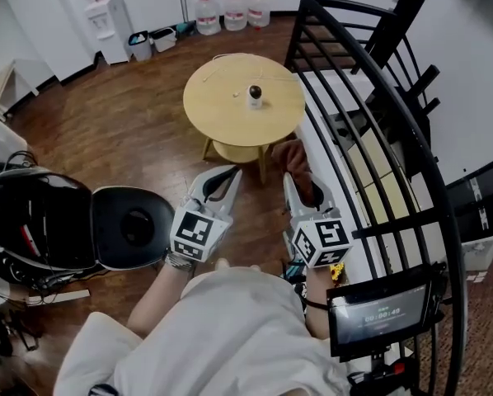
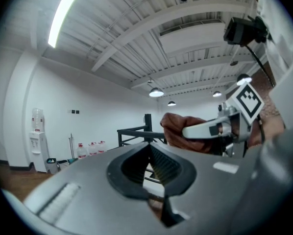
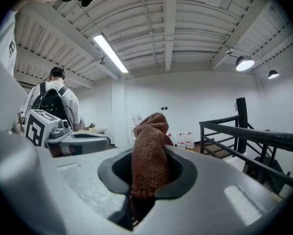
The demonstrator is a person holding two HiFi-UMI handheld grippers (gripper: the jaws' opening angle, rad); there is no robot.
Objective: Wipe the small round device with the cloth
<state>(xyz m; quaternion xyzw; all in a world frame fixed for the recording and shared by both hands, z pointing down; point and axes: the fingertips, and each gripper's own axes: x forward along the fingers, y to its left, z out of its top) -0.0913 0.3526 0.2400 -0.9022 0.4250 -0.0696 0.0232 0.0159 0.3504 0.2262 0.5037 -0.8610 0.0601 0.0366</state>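
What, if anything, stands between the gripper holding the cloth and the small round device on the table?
Nothing visible does. The right gripper, shut on the brown cloth, is short of the round table's near edge; the small round device stands alone on bare tabletop. The black railing runs alongside, not across.

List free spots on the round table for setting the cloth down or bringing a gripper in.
The round table carries only the small round device, near its centre. Free: the left side, from the device out to the left rim, and the near strip between the device and the front rim. Tight: the right rim, which sits close to the black railing.
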